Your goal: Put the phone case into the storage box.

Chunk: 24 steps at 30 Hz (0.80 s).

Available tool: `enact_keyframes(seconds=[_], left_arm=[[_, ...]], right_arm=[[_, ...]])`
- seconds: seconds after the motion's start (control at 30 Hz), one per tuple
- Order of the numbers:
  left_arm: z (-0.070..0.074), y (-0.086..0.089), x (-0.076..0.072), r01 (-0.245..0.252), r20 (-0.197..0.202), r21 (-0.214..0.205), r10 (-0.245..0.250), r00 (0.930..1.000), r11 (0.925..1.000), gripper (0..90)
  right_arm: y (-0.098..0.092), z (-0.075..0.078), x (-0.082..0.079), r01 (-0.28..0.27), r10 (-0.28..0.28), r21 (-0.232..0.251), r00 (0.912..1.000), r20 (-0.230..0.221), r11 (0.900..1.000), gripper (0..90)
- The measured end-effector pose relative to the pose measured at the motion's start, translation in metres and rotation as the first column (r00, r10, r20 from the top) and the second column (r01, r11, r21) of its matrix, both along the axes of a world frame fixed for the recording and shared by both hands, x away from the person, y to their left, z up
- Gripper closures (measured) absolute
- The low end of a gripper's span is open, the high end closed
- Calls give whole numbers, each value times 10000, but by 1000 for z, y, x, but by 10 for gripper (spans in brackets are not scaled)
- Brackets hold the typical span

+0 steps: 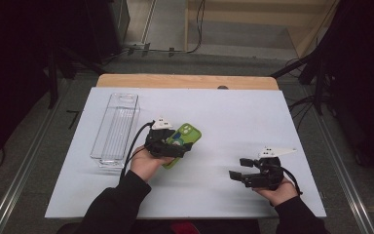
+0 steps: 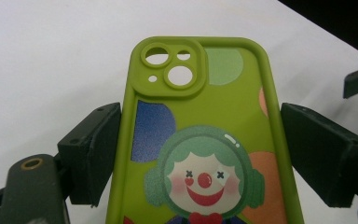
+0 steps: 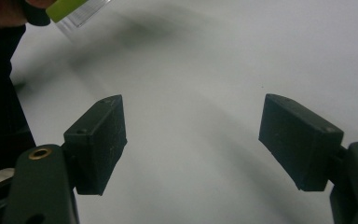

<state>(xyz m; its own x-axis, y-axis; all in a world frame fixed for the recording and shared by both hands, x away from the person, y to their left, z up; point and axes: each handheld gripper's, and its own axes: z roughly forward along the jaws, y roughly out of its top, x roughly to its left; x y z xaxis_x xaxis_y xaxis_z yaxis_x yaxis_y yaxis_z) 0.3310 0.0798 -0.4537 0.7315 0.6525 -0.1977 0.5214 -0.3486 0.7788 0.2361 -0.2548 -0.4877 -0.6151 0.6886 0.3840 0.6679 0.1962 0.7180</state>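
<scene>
The left claw (image 1: 181, 148) pinches the green phone case (image 2: 200, 140) by its long edges, at nine o'clock of the spread, empty right claw (image 1: 237, 168). Light and rubbery, it likely flexes; gripping its sides suits it.

The high camera is looking forward and down over my side of the desk (image 1: 253, 105), taking in my forearms from far off. The camera on my left tongs (image 2: 200, 154) is peering along their jaws, very close to the green phone case (image 2: 200, 116), which the high view is also catching (image 1: 182, 141). The camera on my right tongs (image 3: 193, 140) is facing low across the white desk top (image 3: 214, 56), catching a corner of that case (image 3: 65, 7).
</scene>
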Motion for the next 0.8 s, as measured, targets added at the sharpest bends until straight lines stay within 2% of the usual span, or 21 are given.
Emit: enact_keyframes(seconds=[0.1,0.33,0.4,0.5,0.7,0.8], left_arm=[[-1,-2,-7,-309,396,28,308,9987,9995,163],[-8,-5,-15,-644,478,-274,656,9967,9975,163],[-9,-7,-18,-725,670,-295,744,9950,9969,163],[-11,-8,-20,-884,621,-577,920,9938,9944,163],[-14,-9,-23,-1101,776,-812,1164,9902,9906,163],[-16,-9,-23,-1071,588,-946,1130,9919,9897,163]], right_arm=[[2,2,1,143,-142,125,9999,-95,9998,222],[8,7,2,372,-368,133,9988,-313,9992,222],[10,9,3,486,-482,146,9983,-314,9987,222],[12,13,4,630,-624,190,9977,-268,9978,226],[15,20,7,951,-950,87,9954,-144,9954,226],[17,23,9,1108,-1106,205,9938,-108,9936,226]])
